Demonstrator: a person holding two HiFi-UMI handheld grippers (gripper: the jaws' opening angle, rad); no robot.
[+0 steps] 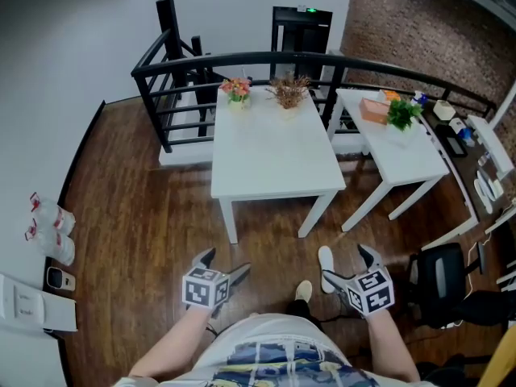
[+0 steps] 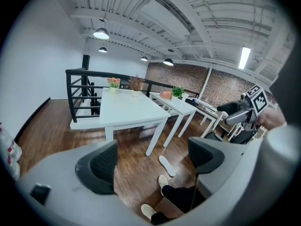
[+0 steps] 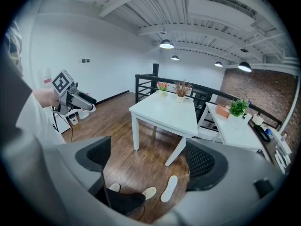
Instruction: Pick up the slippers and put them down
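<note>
Both grippers are hovering low in front of the person's torso, above the wood floor (image 1: 137, 216).

Left gripper (image 1: 223, 264): jaws are standing spread, gripping nothing. Its own view is showing only floor and feet between them.

Right gripper (image 1: 348, 268): jaws are likewise gaping wide and empty.

One loose white slipper (image 1: 325, 263) is lying flat on the floor, not held. In the head view it is showing just inward of the right gripper. It is sitting beside the person's foot (image 1: 303, 290), which is wearing pale footwear.

Beyond it, a white table (image 1: 274, 156) is standing with a flower pot (image 1: 236, 89) and a dried plant (image 1: 289, 93) at its far edge. A second white table (image 1: 399, 156) is standing to its right, carrying a green plant (image 1: 401, 113). A black railing (image 1: 242, 59) is curving behind both.
</note>
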